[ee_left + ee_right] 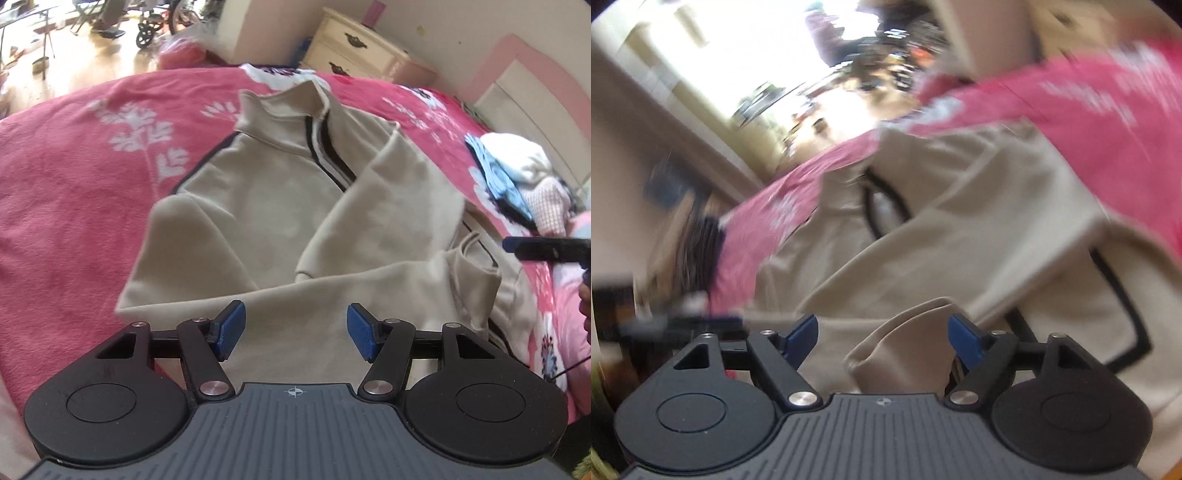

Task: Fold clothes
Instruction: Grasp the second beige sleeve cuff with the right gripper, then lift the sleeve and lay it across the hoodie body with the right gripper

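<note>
A beige zip jacket (pixel 266 206) with dark piping lies on the pink floral bedspread (pixel 66 177), collar toward the far side. One sleeve (pixel 373 206) is folded across its front and another sleeve (pixel 469 273) lies across the lower part. My left gripper (pixel 293 330) is open and empty just above the jacket's near hem. My right gripper (pixel 882 341) is open over the jacket (pixel 960 229), with a sleeve cuff (pixel 905 354) lying loose between its fingers; the right wrist view is blurred. The right gripper also shows in the left wrist view (pixel 546 249) at the right edge.
A pile of white, blue and checked clothes (pixel 524 184) sits on the bed at the right. A cream nightstand (pixel 362 48) and a pink headboard (pixel 517 74) stand beyond the bed. The room's floor (pixel 74 55) holds chairs and a wheelchair.
</note>
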